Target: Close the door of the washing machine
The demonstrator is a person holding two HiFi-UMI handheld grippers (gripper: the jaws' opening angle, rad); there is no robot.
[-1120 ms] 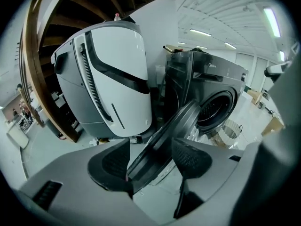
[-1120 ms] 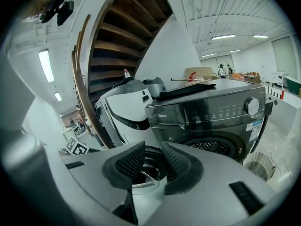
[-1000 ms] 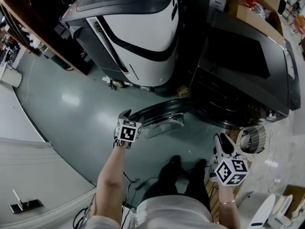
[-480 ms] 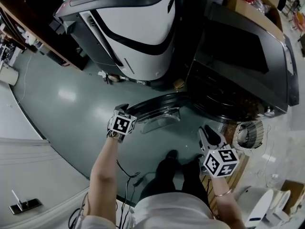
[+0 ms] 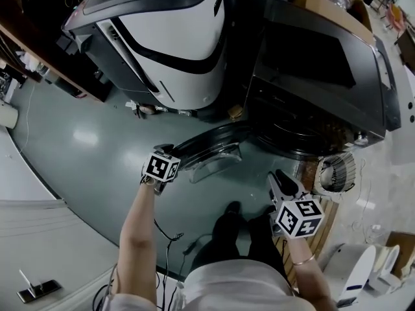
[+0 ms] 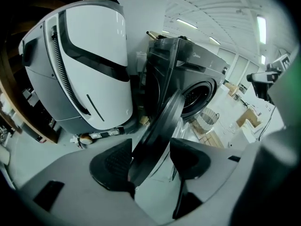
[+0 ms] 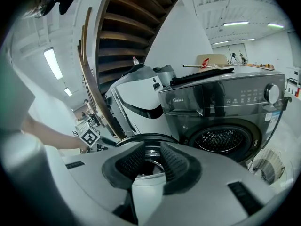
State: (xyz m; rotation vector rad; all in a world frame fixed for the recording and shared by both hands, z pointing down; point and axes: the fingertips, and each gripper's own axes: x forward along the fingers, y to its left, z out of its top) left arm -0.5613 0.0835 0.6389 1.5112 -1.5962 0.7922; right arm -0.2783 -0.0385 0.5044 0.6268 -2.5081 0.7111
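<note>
Narrowing just now, the left gripper's (image 5: 167,153) jaws straddle the door's (image 5: 217,140) rim without pinching it yet. The right gripper (image 5: 279,179) has crept nearer, jaws part-spread and empty. The door hangs open mid-frame, below the washing machine (image 5: 311,76). With so loose a straddle, the rim could slip out mid-swing.

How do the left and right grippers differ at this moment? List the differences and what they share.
The left gripper straddles the open door's rim, jaws wide and just closing, not yet clamped; the right gripper has nothing between narrower-set jaws. The left gripper is at the door; the right gripper hangs back from it. Both face the washing machine.
</note>
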